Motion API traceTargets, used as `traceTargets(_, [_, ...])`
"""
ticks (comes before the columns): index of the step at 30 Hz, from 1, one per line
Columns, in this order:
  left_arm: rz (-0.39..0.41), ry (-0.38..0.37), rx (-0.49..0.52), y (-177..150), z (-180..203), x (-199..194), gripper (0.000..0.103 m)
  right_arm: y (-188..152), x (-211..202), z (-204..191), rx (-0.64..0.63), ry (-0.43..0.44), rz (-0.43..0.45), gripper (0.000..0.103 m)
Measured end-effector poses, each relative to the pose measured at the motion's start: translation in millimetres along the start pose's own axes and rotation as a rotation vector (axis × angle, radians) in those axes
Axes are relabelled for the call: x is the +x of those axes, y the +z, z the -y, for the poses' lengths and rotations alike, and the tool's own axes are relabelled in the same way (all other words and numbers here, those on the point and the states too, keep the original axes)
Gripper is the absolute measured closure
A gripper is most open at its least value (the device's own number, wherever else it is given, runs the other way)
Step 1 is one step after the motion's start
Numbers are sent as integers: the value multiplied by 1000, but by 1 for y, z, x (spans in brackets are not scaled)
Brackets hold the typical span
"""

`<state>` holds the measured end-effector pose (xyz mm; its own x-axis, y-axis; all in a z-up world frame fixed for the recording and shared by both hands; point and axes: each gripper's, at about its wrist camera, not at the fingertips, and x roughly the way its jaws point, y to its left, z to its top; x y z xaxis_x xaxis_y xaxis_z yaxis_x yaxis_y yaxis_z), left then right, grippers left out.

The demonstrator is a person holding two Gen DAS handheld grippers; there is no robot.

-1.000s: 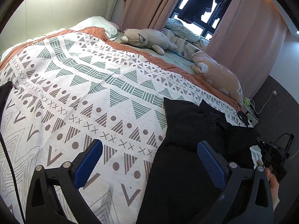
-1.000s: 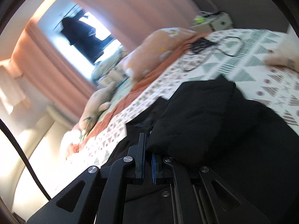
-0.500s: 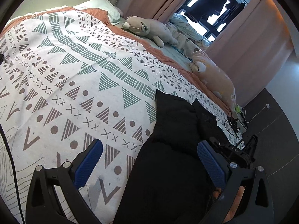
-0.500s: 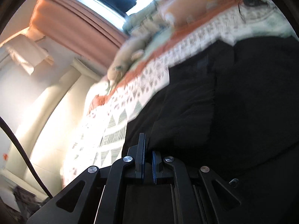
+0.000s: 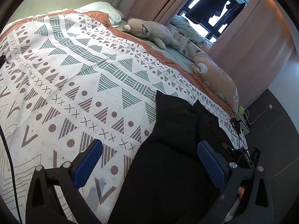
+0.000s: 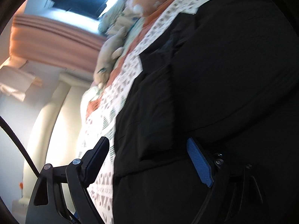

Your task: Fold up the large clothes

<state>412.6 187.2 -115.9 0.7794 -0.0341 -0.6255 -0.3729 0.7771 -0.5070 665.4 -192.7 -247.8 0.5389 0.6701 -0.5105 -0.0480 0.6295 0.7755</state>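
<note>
A large black garment (image 5: 168, 158) lies on the patterned bed cover (image 5: 74, 74) near the bed's right edge. A folded flap (image 5: 175, 112) lies on its upper part. My left gripper (image 5: 149, 149) hovers open over the garment's left edge and holds nothing. In the right wrist view the garment (image 6: 233, 74) fills the right half, with the flap (image 6: 155, 112) lying flat. My right gripper (image 6: 147, 143) is low over the flap's near end. Its jaws are opening, and the cloth lies under them without either blue pad (image 6: 200, 164) pressing on it.
Two plush toys (image 5: 149, 31) (image 5: 216, 80) and a pillow (image 5: 104, 13) lie along the far side of the bed. Cables and a small box (image 5: 241, 125) sit at the bed's corner. Dark floor (image 5: 271, 140) and pink curtains (image 5: 252, 46) are to the right.
The right gripper, shut on a fold of the black garment, sank toward the bed, rolled, and opened. The fold now lies flat. The left gripper stayed open, its view tilting slightly.
</note>
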Motion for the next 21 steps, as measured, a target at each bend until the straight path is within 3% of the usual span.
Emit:
traceTargets(3, [-6, 3, 6, -1, 2, 5, 0, 5, -3, 0, -7, -3, 37, 23])
traceTargets(6, [-12, 5, 5, -3, 1, 11, 0, 8, 12, -8, -47, 5, 16, 52])
traceTargets(10, [-24, 12, -25, -2, -5, 21, 0, 5, 36, -9, -67, -48, -13, 74])
traceTargets(15, [-15, 20, -51, 1, -9, 24, 0, -2, 38, -44, -163, 46, -47, 76])
traceTargets(18, [-11, 26, -70, 2, -12, 25, 0, -15, 47, -75, -224, 177, -120, 76])
traceTargets(21, [-21, 63, -66, 2, -14, 27, 0, -27, 59, -90, -227, 236, -202, 76])
